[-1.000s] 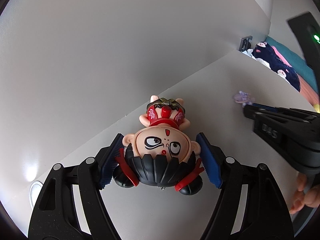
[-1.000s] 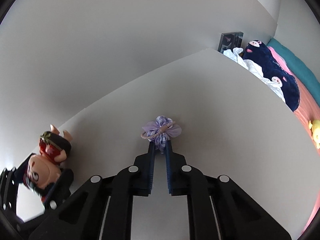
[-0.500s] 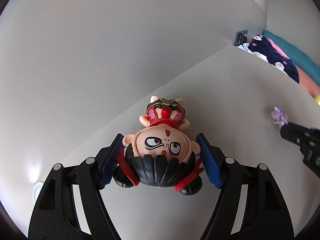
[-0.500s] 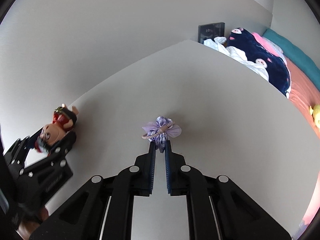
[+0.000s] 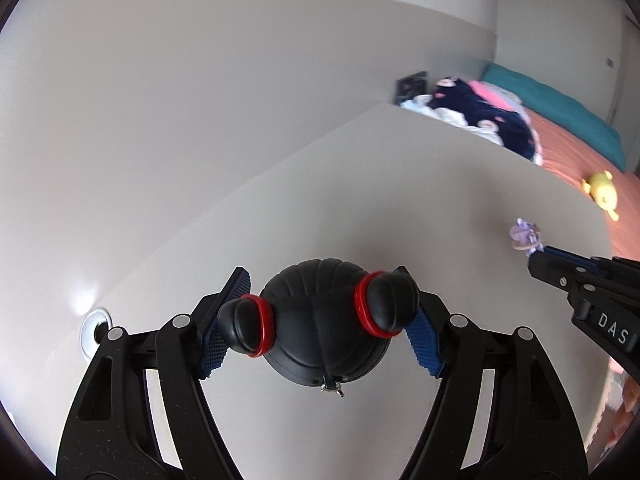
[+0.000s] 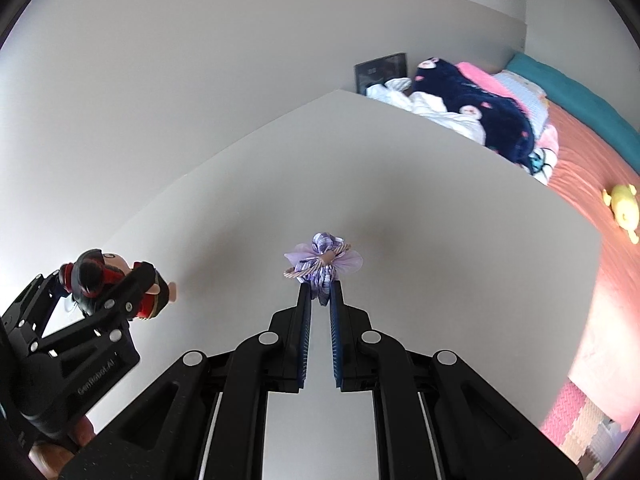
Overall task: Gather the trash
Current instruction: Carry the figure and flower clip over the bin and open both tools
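Observation:
My left gripper [image 5: 324,312] is shut on a toy figurine [image 5: 324,328] with black hair and red-ringed buns; only the back of its head shows, held above the white table [image 5: 360,208]. In the right wrist view the figurine [image 6: 120,280] sits in the left gripper [image 6: 116,292] at far left. My right gripper [image 6: 320,294] is shut on a small purple ribbon bow [image 6: 324,260], held just above the table [image 6: 400,184]. The bow [image 5: 526,234] and the right gripper [image 5: 538,258] also show at the right of the left wrist view.
A bed [image 6: 580,152] with a salmon cover, dark blue plush blanket [image 6: 488,112] and yellow plush toy [image 6: 624,204] lies beyond the table's right edge. A dark frame [image 6: 380,70] stands at the far corner. A round white grommet [image 5: 94,328] sits at the table's left. Grey wall behind.
The figurine has turned in my left gripper, from face-up to showing the back of its head. Both grippers have pulled back and lifted a little, and the bow stays gripped.

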Tool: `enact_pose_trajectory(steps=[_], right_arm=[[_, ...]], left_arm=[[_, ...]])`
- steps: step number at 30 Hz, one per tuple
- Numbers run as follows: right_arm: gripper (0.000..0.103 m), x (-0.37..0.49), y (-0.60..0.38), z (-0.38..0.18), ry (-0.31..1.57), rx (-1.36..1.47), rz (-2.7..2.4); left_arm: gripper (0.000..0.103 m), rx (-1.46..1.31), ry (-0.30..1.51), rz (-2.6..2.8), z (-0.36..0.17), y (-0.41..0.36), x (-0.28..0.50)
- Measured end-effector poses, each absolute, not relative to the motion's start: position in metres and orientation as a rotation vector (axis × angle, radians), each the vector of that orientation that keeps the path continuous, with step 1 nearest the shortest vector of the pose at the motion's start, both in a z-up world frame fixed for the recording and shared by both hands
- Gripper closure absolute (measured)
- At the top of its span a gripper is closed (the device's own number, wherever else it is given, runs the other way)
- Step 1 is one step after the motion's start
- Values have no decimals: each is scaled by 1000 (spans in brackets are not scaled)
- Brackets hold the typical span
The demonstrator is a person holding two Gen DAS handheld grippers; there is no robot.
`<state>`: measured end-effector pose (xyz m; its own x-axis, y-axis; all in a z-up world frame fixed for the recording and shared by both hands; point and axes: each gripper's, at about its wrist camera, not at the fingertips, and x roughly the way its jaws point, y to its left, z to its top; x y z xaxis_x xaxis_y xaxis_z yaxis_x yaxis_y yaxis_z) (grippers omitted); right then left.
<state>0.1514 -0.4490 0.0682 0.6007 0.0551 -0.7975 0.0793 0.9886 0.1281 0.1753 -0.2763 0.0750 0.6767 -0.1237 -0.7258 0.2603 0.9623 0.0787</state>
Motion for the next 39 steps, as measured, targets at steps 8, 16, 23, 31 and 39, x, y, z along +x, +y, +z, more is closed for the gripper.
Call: enact_pose_trajectory(steps=[8, 16, 23, 31, 39], right_arm=[[93, 74, -483, 82, 887, 198, -68], [93, -3, -542, 97, 822, 265, -155], [93, -60, -595, 95, 799, 312, -246], [93, -123, -653, 83, 782, 370, -352], [93, -168, -702, 66, 785, 428, -431]], left_arm=[[32, 211, 765, -300, 89, -311, 106], [32, 273, 716, -411, 103, -371, 41], [32, 334, 693, -522, 101, -433, -6], [32, 397, 694, -649, 88, -496, -53], [32, 469, 703, -746, 74, -542, -91]])
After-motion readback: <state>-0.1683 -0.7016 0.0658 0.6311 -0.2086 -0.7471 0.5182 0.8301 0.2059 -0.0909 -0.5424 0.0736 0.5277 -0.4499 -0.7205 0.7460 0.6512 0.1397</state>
